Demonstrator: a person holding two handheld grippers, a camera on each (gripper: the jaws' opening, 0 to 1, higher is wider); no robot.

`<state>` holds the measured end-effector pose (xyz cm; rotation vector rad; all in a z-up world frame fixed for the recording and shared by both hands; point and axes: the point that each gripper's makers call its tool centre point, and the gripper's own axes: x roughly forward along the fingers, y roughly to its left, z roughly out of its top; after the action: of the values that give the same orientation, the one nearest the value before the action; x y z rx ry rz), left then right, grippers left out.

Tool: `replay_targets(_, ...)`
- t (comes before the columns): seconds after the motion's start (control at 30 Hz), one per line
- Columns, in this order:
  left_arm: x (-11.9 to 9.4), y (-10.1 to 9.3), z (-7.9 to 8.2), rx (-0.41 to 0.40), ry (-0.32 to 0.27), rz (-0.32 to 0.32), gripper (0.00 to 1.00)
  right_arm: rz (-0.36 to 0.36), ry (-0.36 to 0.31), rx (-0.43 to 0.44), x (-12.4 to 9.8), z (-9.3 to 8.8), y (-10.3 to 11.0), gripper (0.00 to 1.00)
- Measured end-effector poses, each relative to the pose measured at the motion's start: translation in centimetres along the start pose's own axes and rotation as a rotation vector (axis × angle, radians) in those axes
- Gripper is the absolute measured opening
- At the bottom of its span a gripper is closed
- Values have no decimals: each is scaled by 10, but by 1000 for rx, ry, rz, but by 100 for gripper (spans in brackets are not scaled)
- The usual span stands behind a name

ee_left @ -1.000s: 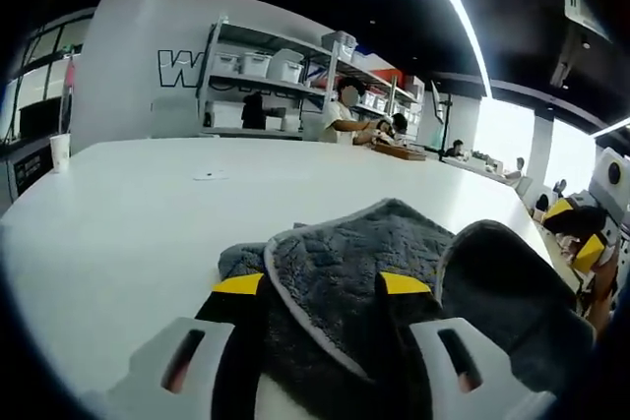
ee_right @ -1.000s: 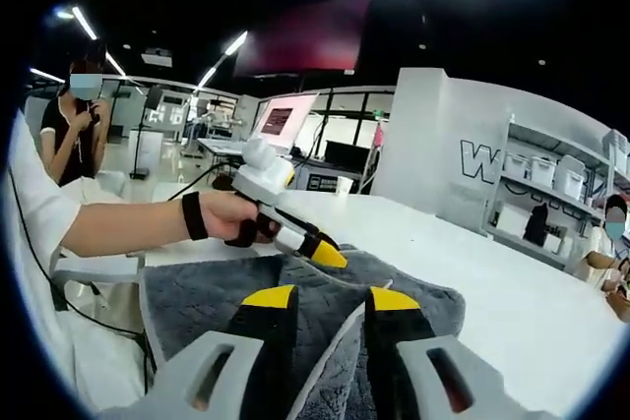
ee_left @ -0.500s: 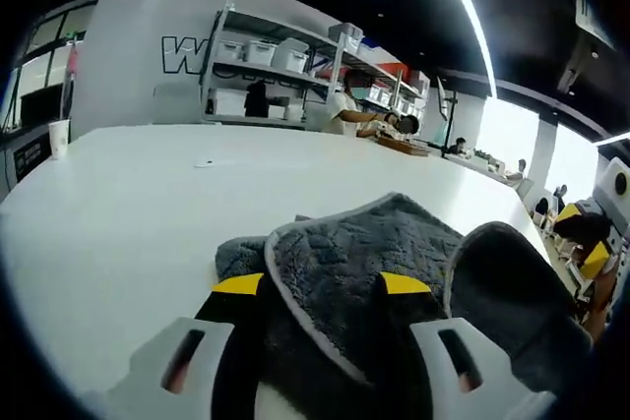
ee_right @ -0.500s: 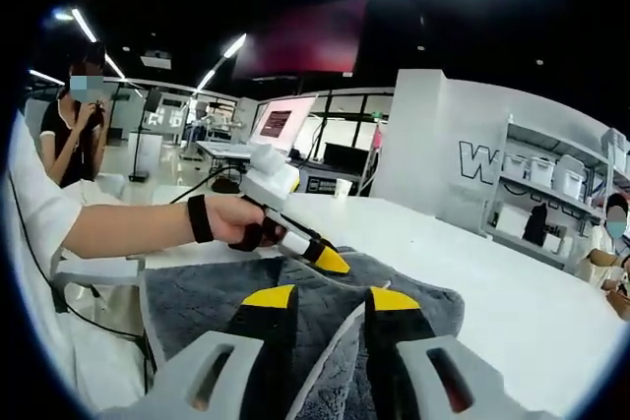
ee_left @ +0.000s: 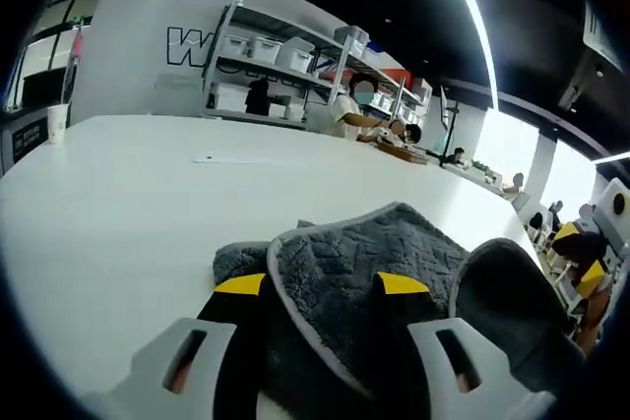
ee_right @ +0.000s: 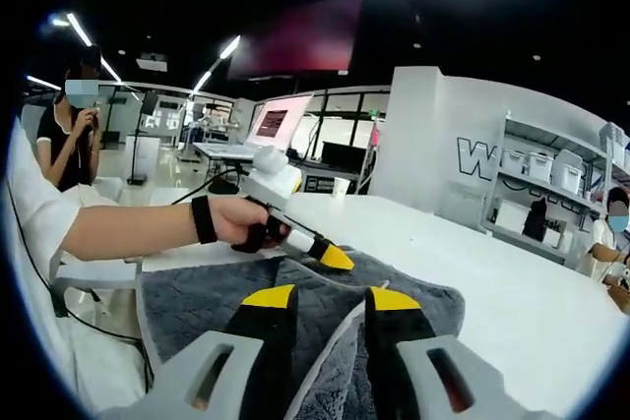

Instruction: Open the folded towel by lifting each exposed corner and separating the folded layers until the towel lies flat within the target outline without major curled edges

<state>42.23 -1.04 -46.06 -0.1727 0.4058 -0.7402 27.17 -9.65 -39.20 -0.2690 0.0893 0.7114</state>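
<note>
Barely shifted, towel (ee_left: 364, 263) still lies pinched in left gripper (ee_left: 321, 284).

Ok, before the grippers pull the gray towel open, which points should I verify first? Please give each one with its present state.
1. Left gripper holds a towel edge between its jaws: ok, a pale-trimmed fold passes between them.
2. Right gripper holds a towel edge: ok, a trimmed fold rises between its jaws.
3. Towel lies flat: not ok, it is bunched, with a curled flap at the right of the left gripper view.
4. Target outline can be seen on the table: cannot tell, no outline is visible.
5. Room on the table to spread the towel: ok, bare white surface lies beyond the towel.
6. Grips are at true corners: cannot tell.
</note>
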Motion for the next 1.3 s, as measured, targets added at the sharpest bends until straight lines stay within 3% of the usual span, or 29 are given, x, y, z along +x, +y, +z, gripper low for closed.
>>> replay_targets(0.3, 1, -12, 7, -8, -38, -36, 38, -1, 5, 0, 2, 0, 1, 22)
replay_targets(0.7, 6, -9, -2, 8, -10, -15, 34, -4, 8, 3, 5, 0, 2, 22)
replay_targets(1.03, 6, -5, 1, 58, -24, 11, 12, -65, 43, 1, 16, -5, -14, 22)
replay_targets(1.3, 5, -1, 0, 59, -30, 17, 4, -57, 55, 26, 21, -11, -13, 23)
